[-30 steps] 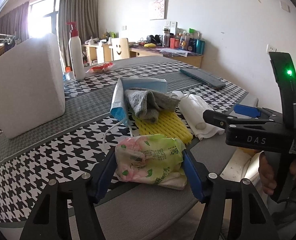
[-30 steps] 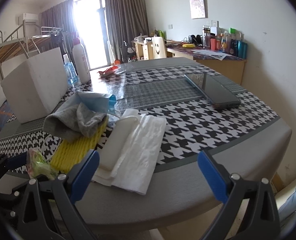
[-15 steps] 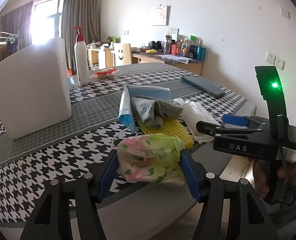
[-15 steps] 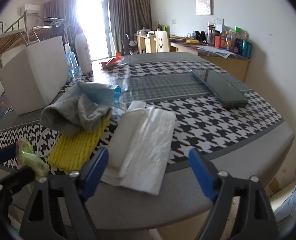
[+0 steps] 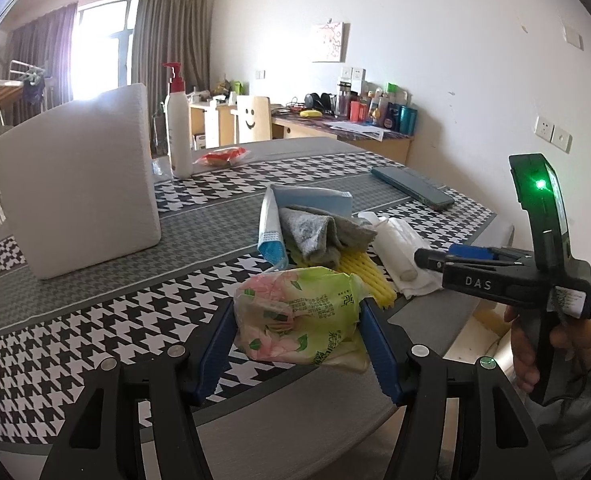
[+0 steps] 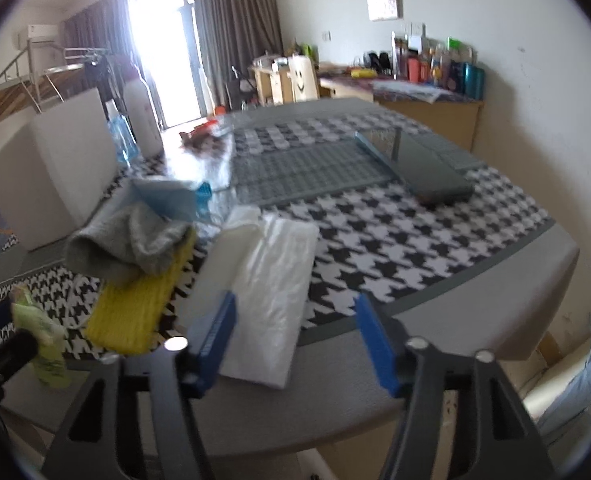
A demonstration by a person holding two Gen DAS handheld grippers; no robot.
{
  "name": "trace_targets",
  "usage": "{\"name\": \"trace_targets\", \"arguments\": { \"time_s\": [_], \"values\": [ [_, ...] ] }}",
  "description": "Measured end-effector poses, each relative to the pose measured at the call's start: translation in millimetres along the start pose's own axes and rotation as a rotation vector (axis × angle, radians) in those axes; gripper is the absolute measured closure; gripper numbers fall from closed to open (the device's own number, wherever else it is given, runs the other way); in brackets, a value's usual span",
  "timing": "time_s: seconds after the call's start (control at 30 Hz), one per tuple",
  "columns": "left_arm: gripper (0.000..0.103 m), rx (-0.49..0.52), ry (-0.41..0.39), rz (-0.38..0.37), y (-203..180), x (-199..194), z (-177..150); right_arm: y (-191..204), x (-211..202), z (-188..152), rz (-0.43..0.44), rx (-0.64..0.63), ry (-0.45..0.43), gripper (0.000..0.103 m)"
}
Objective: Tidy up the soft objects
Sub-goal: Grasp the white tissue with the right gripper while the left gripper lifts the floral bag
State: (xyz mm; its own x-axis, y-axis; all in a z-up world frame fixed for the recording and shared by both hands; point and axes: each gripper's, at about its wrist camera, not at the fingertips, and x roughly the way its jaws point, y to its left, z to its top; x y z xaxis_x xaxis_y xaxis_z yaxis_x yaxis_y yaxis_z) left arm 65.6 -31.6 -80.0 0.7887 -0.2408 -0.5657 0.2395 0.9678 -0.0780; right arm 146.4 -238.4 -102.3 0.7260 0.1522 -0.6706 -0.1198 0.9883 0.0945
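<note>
crinkly floral tissue pack (image 5: 299, 316) | pinched; left gripper (image 5: 295, 344) | blue ribbed fingers (image 5: 377, 356)

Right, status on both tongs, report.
Left tongs shut on tissue pack. Right tongs closing, nothing gripped, over white folded cloth. Grey cloth on yellow pad, nothing blocking.

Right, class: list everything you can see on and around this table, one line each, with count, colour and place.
tissue pack: 1, green and pink, between the left pads
grey cloth: 1, on the yellow mat
yellow mat: 1, near edge
face mask: 1, blue, behind the cloth
white towels: folded stack, right of the mat
white block: 1, far left
pump bottle: 1, white, red top
dark flat case: 1, far right
left hand-held gripper: gripping the pack
right hand-held gripper: closing, over the towels' near edge
</note>
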Motion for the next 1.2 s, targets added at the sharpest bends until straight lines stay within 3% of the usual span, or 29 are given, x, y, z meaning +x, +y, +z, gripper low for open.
{"name": "trace_targets", "arguments": {
  "time_s": [0.17,0.33,0.47,0.63,0.73,0.83,1.2],
  "values": [
    [0.04,-0.013,-0.008,0.009,5.7,-3.3,-1.9,9.7,2.5,0.1,-0.011,-0.036,0.01,0.044],
    [0.04,-0.026,-0.009,0.02,12.8,-5.9,-4.3,21.1,5.0,2.9,0.009,-0.064,0.027,0.055],
    [0.04,-0.037,-0.016,0.027,19.6,-8.5,-3.9,29.3,8.6,3.5,-0.027,-0.099,0.032,0.062],
    [0.04,-0.044,-0.019,0.035,24.0,-11.1,-3.9,40.0,12.4,6.9,-0.016,-0.121,0.046,0.086],
    [0.04,-0.046,-0.023,0.045,27.1,-13.9,-1.0,38.7,13.2,8.4,0.003,-0.111,0.053,0.095],
    [0.04,-0.046,-0.029,0.05,28.0,-15.1,3.9,36.2,12.8,12.2,0.023,-0.092,0.064,0.097],
    [0.04,-0.053,-0.055,0.066,35.5,-19.1,21.5,31.3,-14.1,34.0,0.033,-0.061,-0.026,0.097]
  ]
}}
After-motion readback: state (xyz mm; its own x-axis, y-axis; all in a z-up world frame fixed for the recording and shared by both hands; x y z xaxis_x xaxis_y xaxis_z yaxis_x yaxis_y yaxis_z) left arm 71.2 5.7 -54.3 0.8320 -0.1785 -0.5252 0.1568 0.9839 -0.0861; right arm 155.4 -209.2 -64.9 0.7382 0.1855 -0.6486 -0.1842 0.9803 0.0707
